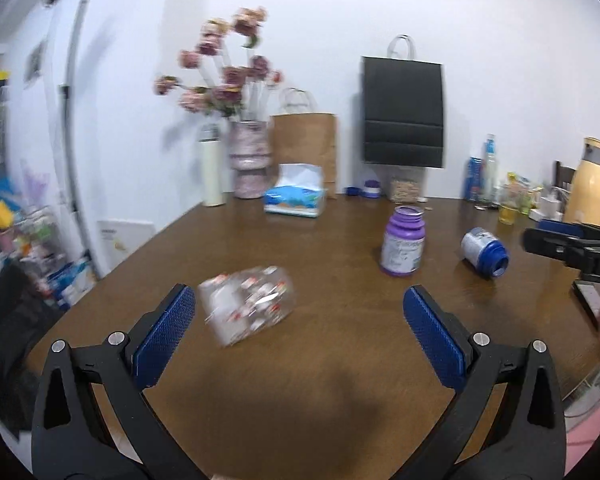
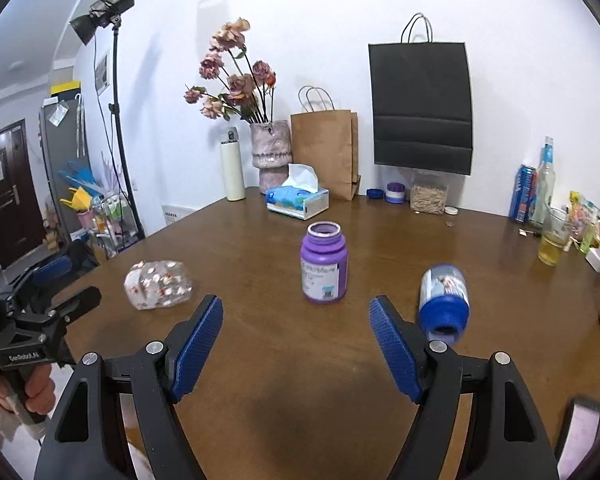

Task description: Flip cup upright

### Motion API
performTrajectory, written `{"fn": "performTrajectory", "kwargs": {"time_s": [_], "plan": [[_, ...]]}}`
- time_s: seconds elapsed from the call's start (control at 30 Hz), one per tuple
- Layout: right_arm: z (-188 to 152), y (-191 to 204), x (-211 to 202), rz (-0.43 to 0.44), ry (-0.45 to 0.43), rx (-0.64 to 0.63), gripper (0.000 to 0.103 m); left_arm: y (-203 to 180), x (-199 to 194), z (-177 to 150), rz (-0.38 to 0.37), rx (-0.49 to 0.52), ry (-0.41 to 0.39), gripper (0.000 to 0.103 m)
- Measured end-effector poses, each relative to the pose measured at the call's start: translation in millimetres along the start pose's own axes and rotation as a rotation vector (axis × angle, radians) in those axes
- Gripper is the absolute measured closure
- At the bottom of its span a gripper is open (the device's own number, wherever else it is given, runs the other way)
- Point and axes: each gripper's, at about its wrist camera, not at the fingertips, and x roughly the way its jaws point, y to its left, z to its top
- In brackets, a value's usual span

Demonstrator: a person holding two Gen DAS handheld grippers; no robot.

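A clear cup with a red and white pattern (image 1: 247,307) lies on its side on the brown table (image 1: 308,380), just ahead of my left gripper's left finger. It also shows in the right wrist view (image 2: 158,285), at the left. My left gripper (image 1: 298,316) is open and empty, close behind the cup. My right gripper (image 2: 296,326) is open and empty, over the table's middle. The left gripper shows at the left edge of the right wrist view (image 2: 60,292), and the right gripper at the right edge of the left wrist view (image 1: 540,236).
A purple bottle (image 2: 324,266) stands upright mid-table. A blue bottle (image 2: 444,300) lies on its side to its right. A tissue box (image 2: 298,198), vase of flowers (image 2: 270,152), white flask (image 2: 232,168), paper bags and drinks line the back and right.
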Motion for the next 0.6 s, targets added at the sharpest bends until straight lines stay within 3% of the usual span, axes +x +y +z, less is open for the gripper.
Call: {"fn": "performTrajectory", "kwargs": {"time_s": [0.17, 0.33, 0.6], "plan": [[-30.4, 12.4, -35.6, -0.017, -0.026, 0.003, 0.022, -3.3, -51.7, -35.5, 0.101, -0.041, -0.045, 0.0], [-65.4, 35.1, -69.9, -0.065, -0.024, -0.04, 0.022, -18.0, -94.8, -55.7, 0.097, 0.048, -0.113, 0.0], [-85.7, 69.9, -102.5, -0.035, -0.127, -0.091, 0.022, -19.8, -107.9, -53.3, 0.099, 0.017, -0.151, 0.0]]}}
